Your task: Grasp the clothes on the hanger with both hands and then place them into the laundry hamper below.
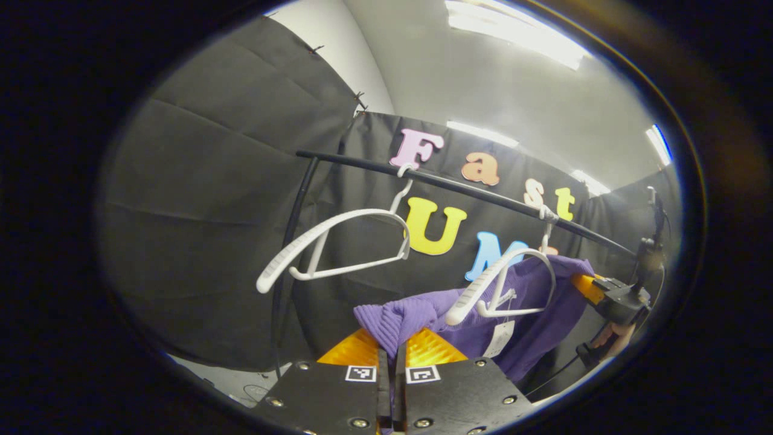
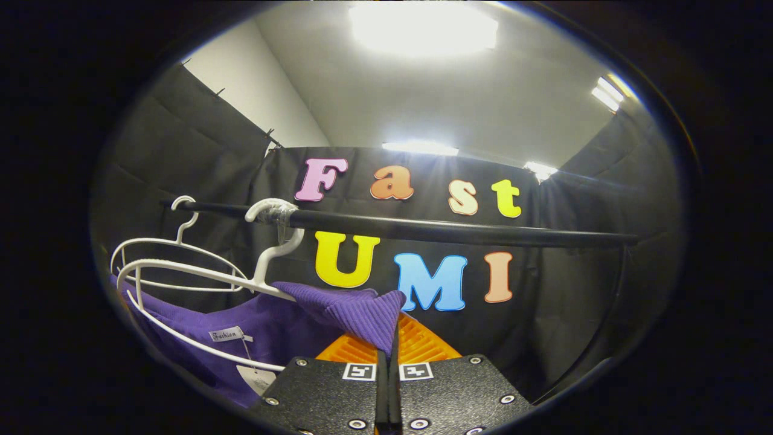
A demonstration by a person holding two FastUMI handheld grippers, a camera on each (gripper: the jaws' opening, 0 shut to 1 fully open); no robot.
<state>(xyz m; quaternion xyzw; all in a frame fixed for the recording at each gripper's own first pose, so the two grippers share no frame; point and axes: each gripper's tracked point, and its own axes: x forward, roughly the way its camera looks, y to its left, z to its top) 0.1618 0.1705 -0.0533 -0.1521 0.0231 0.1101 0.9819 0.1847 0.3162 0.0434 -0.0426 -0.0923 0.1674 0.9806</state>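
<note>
Purple sweater point(image 2: 272, 332) has a small white neck label point(image 2: 226, 334), writing too small to make out, plus a hang tag point(image 1: 500, 338). Left gripper point(image 1: 391, 356) and right gripper point(image 2: 391, 344) each pinch a ribbed edge. Sweater hangs at 8 o'clock below the black rail point(image 2: 423, 229), on a white hanger point(image 2: 199, 272). Grey ceiling point(image 2: 423, 90) with strip lights.

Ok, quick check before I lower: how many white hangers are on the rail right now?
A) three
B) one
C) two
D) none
C: in the left gripper view a bare hanger hooks over the rail, and a second hanger sits by the purple garment.
</note>
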